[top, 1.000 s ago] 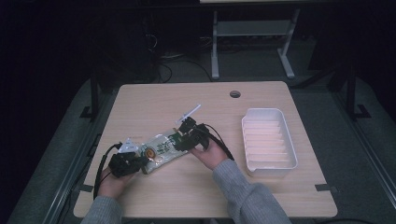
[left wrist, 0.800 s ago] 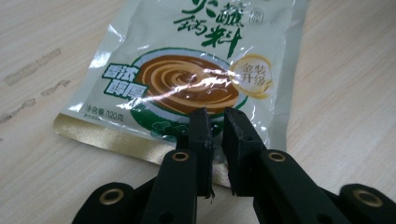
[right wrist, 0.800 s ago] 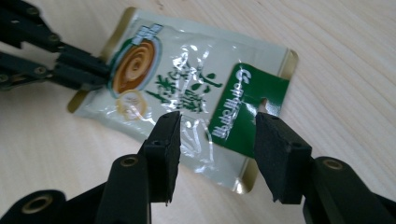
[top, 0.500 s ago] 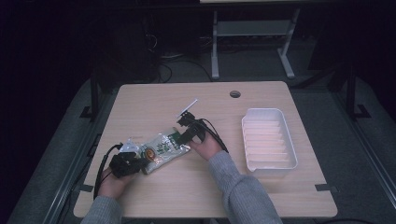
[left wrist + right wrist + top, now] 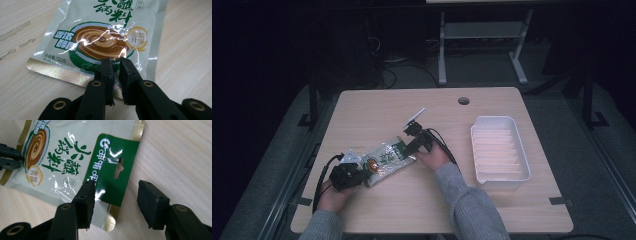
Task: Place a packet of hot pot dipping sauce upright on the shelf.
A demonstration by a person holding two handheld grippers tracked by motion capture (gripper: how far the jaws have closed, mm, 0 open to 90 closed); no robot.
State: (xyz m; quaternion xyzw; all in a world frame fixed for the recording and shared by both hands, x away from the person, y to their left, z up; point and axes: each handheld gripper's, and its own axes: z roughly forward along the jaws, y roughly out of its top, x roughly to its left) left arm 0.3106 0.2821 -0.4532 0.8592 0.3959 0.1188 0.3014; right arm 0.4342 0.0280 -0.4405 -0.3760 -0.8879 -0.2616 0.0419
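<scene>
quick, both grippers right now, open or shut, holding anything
Left gripper: shut on the bottom edge of the shiny green-and-white foil sauce packet.
Right gripper: open, jaws either side of the packet's green hanger end, not clamped.

The high view looks forward and down from above the person's side onto the whole wooden table (image 5: 377,107), well back from it. The left gripper view sits close over the tabletop, looking along its jaws at the bottom end of a sauce packet (image 5: 105,37). The right gripper view, equally close, faces that packet's green hang-tab end. All three views share the packet.
</scene>
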